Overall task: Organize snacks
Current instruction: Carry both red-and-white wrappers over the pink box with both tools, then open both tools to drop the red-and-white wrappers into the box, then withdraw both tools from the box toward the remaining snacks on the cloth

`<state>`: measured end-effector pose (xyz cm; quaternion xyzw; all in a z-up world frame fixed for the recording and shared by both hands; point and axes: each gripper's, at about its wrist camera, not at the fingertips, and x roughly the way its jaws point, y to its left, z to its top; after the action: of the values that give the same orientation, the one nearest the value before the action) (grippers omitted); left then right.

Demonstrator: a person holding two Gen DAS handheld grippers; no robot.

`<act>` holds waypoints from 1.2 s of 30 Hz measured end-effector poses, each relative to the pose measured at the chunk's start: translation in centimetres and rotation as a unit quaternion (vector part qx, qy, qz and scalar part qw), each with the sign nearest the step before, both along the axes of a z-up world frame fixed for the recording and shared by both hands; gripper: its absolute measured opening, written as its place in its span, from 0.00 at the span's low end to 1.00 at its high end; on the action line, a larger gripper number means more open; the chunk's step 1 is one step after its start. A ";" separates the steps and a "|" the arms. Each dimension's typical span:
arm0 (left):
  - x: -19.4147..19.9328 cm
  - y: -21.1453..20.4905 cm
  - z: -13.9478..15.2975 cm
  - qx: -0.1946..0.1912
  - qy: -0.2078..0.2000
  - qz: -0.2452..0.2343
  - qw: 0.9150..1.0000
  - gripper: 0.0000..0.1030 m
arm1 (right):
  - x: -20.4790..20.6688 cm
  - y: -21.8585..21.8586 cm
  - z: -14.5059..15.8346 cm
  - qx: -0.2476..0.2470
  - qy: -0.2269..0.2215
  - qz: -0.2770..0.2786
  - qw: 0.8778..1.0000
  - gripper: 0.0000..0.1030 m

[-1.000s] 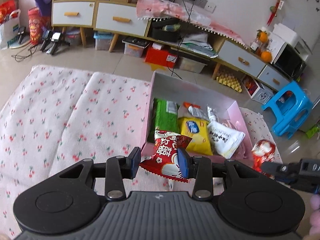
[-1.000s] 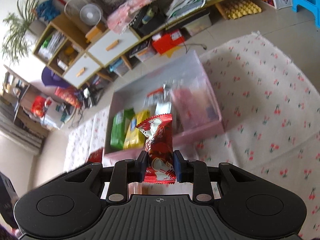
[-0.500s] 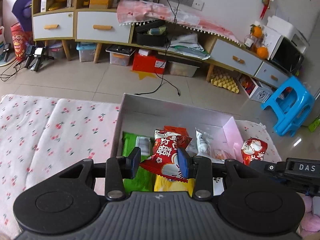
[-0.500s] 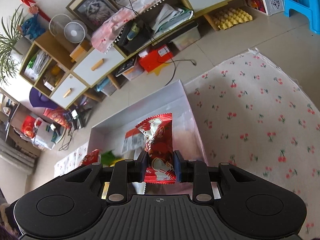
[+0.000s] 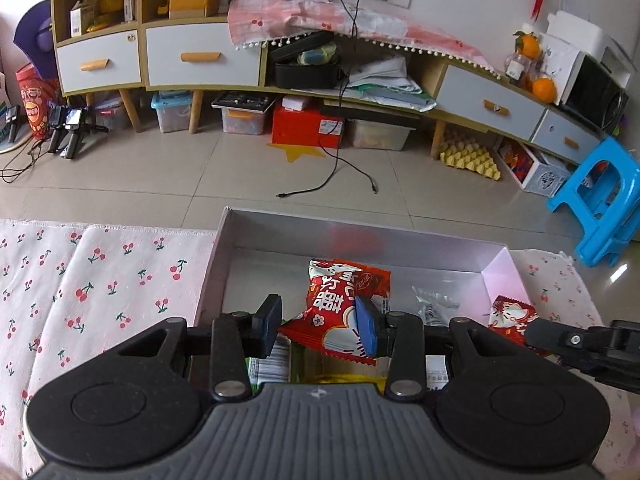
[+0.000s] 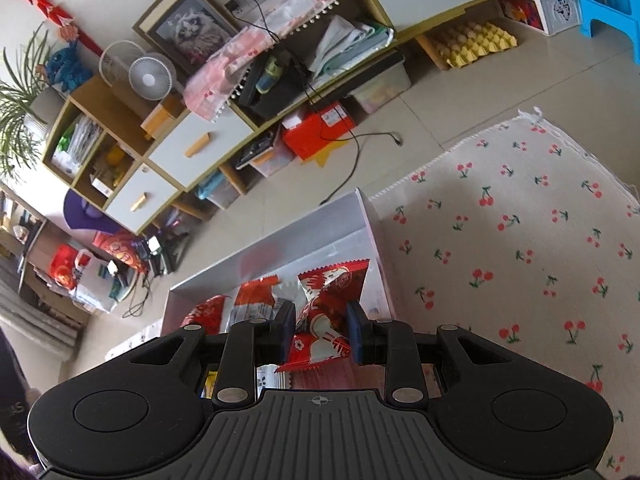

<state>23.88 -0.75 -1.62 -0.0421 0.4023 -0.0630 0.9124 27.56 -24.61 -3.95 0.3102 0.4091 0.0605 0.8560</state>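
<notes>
Fingers of your left gripper (image 5: 320, 330) and right gripper (image 6: 320, 334) each pinch a red snack packet (image 5: 340, 308) over the box (image 5: 360, 236), several packets already inside, both drops left.

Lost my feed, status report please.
Left gripper and right gripper each clamp a red snack packet, above the pink box. Nothing blocking.

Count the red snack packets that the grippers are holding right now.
2. One red snack packet sits between the left gripper fingers, over the box. The other red packet is in the right gripper. More snacks lie in the box, partly hidden.
</notes>
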 end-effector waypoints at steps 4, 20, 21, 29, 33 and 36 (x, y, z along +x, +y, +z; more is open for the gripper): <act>-0.2 -0.4 0.2 0.023 -0.019 0.003 1.000 0.54 | 0.2 -0.2 0.0 0.012 -0.004 0.000 1.000 0.36; -2.8 -0.3 2.5 0.029 -0.026 -0.021 0.999 0.78 | -2.1 -1.1 2.5 0.026 -0.006 -0.023 0.999 0.64; -3.1 -0.2 2.7 0.028 -0.026 -0.022 0.999 0.78 | -2.4 -1.0 2.9 0.023 -0.005 -0.022 0.999 0.64; -5.9 0.3 3.9 0.028 -0.022 -0.030 0.999 0.86 | -5.4 0.0 5.2 -0.006 -0.003 -0.006 1.000 0.74; -7.4 0.7 3.8 0.027 -0.018 -0.032 0.999 0.89 | -7.1 0.4 5.5 -0.024 0.008 0.002 1.000 0.80; -8.4 1.1 3.5 0.020 -0.007 -0.030 0.999 0.92 | -8.2 0.7 5.5 -0.043 0.020 0.008 0.999 0.80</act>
<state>15.46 0.39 1.93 -0.0117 0.3980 -0.0829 0.9135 19.40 -23.94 1.58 0.2710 0.4304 0.0431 0.8599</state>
